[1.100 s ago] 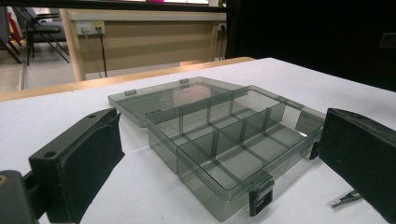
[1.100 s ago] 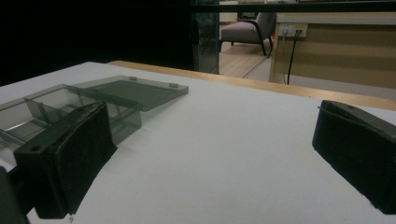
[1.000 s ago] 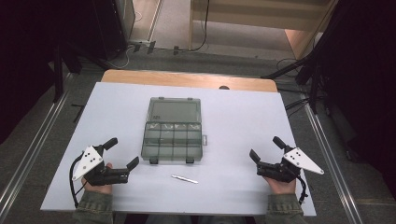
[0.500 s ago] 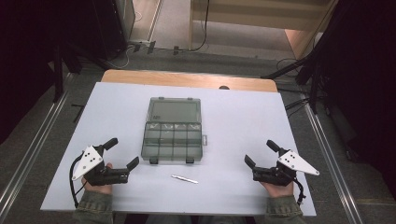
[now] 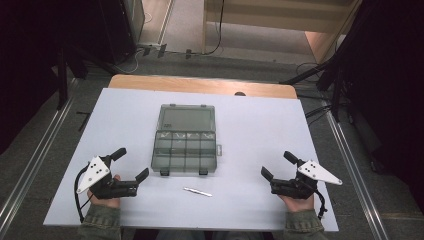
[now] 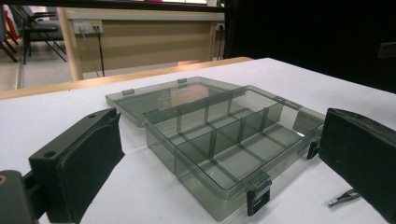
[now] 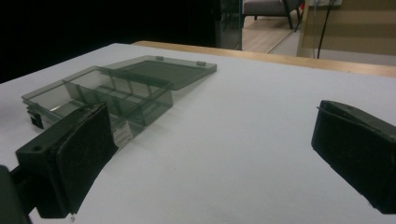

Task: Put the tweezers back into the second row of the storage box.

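Between the two hands, near the front edge of the tabletop point(image 5: 260, 125), a thin metal tool point(image 5: 197, 192), prob. tweezers, is seen lying flat, just in front of the open compartment box point(image 5: 184, 152). Its long axis runs roughly left-right, slightly slanted, w/ the right end a bit nearer the person. It lies to the right of the left hand-held gripper point(image 5: 131, 165) and clearly nearer to it than to the right hand-held gripper point(image 5: 278, 165), so a pick from the left is judged the shorter reach. Both grippers are held wide, nothing between the jaws. The box lid is laid back flat on the far side; compartments look empty. The surface is plain white, matte, uncluttered. Beyond it: a wooden edge, grey floor w/ cables, dark curtains at both sides.
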